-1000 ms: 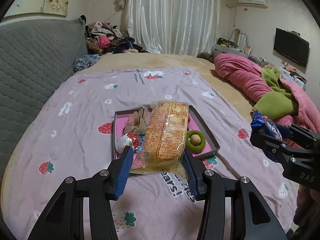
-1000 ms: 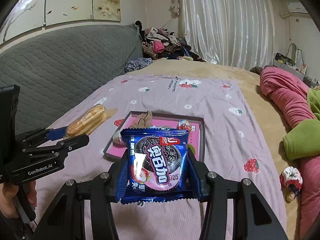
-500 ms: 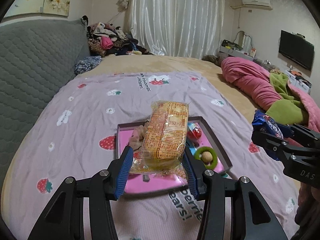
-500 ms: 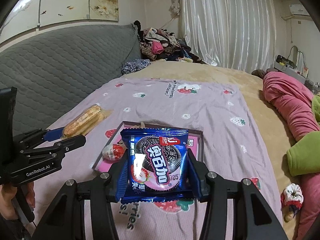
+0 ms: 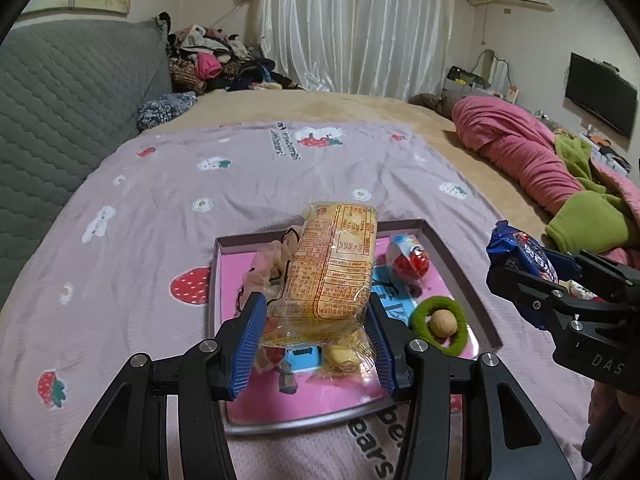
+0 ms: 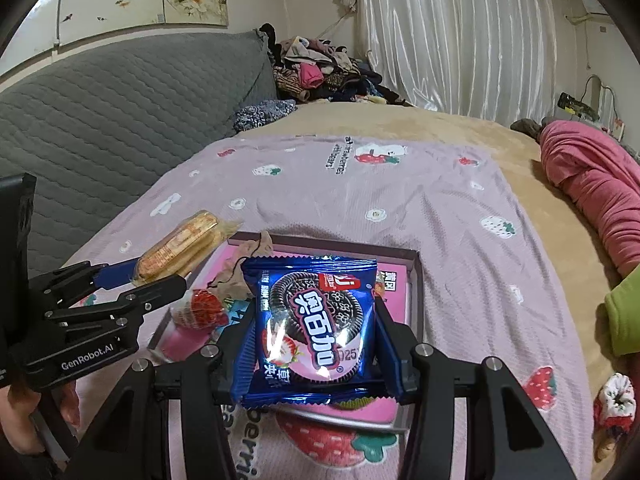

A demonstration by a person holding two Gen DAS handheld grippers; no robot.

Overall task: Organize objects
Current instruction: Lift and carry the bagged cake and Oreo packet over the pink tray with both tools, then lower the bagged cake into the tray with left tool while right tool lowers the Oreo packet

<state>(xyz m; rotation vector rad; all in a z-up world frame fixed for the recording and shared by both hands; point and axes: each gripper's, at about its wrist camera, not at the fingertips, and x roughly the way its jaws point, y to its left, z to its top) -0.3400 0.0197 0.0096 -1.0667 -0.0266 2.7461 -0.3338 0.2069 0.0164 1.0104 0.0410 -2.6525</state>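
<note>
Left hand-held gripper (image 5: 316,316) clamps a yellow biscuit pack (image 5: 332,268) over the pink tray (image 5: 460,264) on the bed; right hand-held gripper (image 6: 314,344) grips a blue cookie packet (image 6: 312,320) above the tray's near right part.

Bed (image 5: 360,108) carried lilac strawberry blanket (image 5: 160,200); pink tray (image 5: 460,264) lay at centre, rolled pink quilt (image 5: 520,156) at 2 o'clock.

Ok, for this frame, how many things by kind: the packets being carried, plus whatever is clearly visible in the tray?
Snack packets held: 2 (yellow biscuit packet, blue cookie packet)
Red-and-white wrapped egg: 1
Green ring: 1
Beige fabric bundle: 1
Total: 5. More small things in the tray are partly hidden.
</note>
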